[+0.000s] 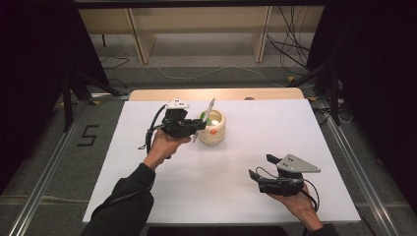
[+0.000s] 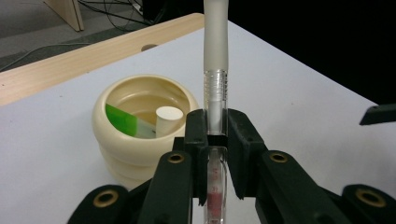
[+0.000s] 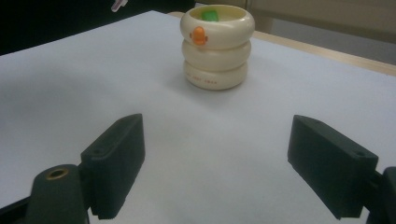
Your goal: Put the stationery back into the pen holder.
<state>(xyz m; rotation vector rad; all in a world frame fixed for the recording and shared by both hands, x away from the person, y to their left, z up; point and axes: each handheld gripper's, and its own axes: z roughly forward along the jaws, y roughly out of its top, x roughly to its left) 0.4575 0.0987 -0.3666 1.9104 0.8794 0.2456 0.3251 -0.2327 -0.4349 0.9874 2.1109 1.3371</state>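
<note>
A large dark "5" [image 1: 87, 135] is marked on the floor [image 1: 59, 162] left of the table. Red print on the pen [image 2: 215, 179] and small lettering on the cream holder [image 3: 217, 46] cannot be read.

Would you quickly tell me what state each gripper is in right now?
Left gripper: shut on the clear pen, beside the cream cup.
Right gripper: open, nothing between its jaws, above the white table.

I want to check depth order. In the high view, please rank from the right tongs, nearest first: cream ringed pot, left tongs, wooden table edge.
1. Cream ringed pot: up-left of the right tongs, mid-table.
2. Left tongs: at the pot's left side, holding a clear pen.
3. Wooden table edge: along the far side.
</note>
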